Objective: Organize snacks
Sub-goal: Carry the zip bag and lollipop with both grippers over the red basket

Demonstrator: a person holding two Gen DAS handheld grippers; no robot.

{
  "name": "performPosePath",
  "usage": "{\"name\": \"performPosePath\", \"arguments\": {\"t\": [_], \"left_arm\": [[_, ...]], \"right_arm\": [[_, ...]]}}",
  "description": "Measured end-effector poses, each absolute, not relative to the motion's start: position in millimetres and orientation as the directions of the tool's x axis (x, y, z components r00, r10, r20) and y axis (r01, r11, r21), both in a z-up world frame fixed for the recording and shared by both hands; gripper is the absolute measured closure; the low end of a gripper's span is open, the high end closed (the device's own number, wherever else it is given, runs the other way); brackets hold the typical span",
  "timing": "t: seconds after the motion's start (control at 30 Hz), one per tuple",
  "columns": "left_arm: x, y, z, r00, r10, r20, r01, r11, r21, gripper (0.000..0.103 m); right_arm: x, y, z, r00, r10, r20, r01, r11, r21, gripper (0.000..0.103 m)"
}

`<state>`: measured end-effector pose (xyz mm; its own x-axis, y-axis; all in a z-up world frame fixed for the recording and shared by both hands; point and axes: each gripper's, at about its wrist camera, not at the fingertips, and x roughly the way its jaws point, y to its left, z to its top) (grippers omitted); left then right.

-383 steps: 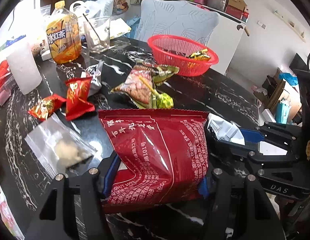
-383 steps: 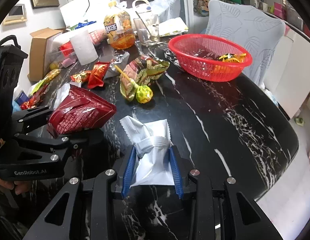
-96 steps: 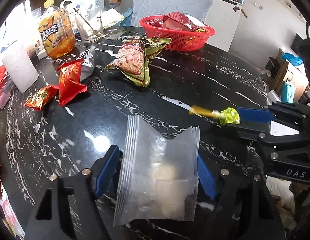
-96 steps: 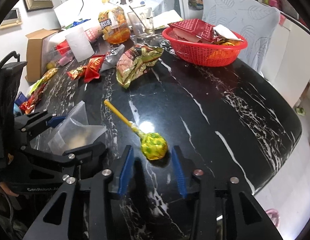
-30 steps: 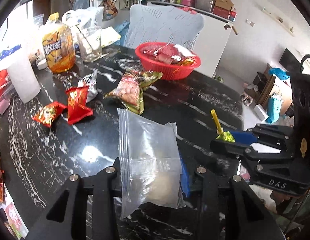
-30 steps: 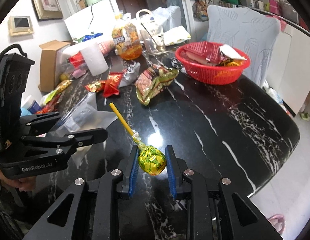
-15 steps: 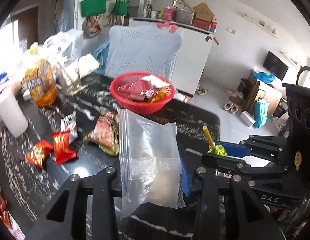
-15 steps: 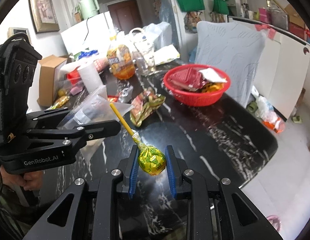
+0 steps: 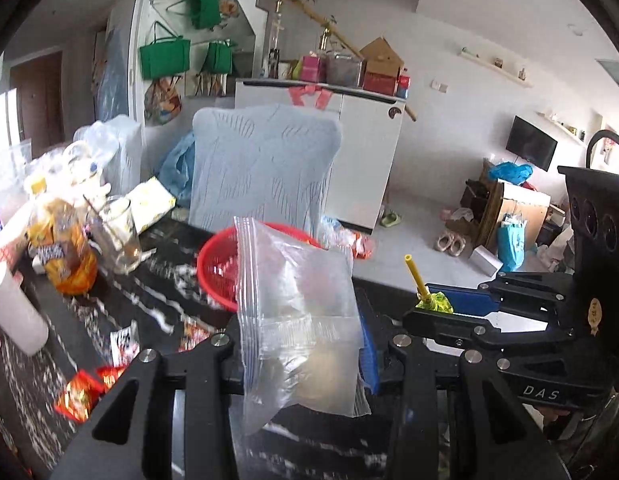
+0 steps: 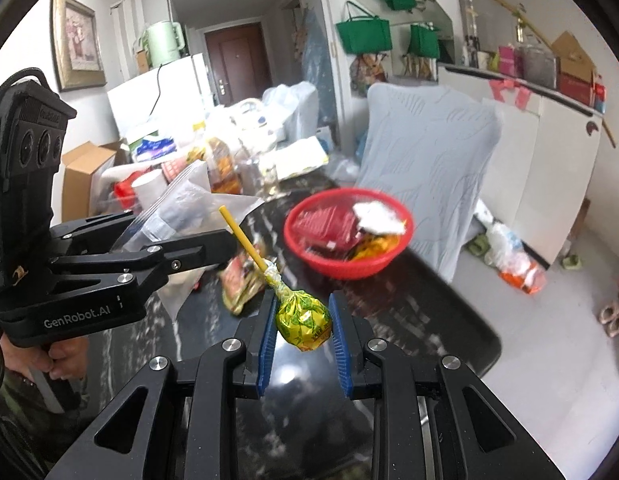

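Note:
My left gripper [image 9: 301, 344] is shut on a clear zip bag [image 9: 297, 316] with a pale lump inside, held up above the black marble table [image 9: 157, 304]. The bag hides part of the red basket [image 9: 213, 268] behind it. My right gripper [image 10: 303, 320] is shut on the yellow-green wrapped head of a lollipop [image 10: 303, 318], its yellow stick slanting up to the left. The red basket [image 10: 345, 236] holds a red packet, a white packet and yellow wrappers, and lies ahead of both grippers. In the right wrist view the left gripper [image 10: 213, 248] with the zip bag [image 10: 181, 208] is at the left.
A tea bottle [image 9: 65, 256], a glass [image 9: 117, 240] and a white cup [image 9: 13, 312] stand at the table's left. Small red snack packets [image 9: 81, 392] and a green-red bag [image 10: 241, 280] lie on the table. A chair with a pale cover [image 9: 261, 176] stands behind the basket.
Both grippers have risen from the table with the zip bag and the lollipop and tipped upward. The basket now looks closer and the room behind it fills more of both views.

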<state>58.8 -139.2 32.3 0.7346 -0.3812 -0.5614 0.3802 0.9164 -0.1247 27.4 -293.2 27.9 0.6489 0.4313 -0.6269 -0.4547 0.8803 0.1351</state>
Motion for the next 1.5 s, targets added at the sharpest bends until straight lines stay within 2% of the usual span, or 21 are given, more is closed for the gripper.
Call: {"name": "performPosePath", "arguments": {"t": [0.3,0.5,0.8,1.03,1.5], "left_arm": [[108.3,-140.2,43.4,0.761,-0.396,-0.514,0.375,0.915,-0.148,0.064],[143.7,-137.0,53.0,0.802,-0.371,-0.468,0.359,0.926,-0.120,0.064],[188.3,-131.9,55.9,0.822,-0.339,-0.458,0.341,0.937,-0.081,0.064],[216.3,-124.4,32.8,0.800,-0.328,-0.502,0.320,0.942,-0.104,0.064],[259.1,-121.3,-17.6,0.715,-0.288,-0.638,0.283,0.953,-0.113,0.064]], "right_arm": [[72.9,-295.0,47.7,0.686,0.418,-0.595,-0.452,0.886,0.102,0.078],[105.7,-292.7,52.3,0.708,0.403,-0.580,-0.436,0.896,0.090,0.078],[153.4,-284.4,51.9,0.723,0.379,-0.578,-0.413,0.907,0.078,0.078],[175.2,-276.4,43.1,0.726,0.361,-0.585,-0.395,0.916,0.075,0.078],[205.8,-260.9,-0.2,0.674,0.328,-0.662,-0.368,0.926,0.085,0.078]]}}
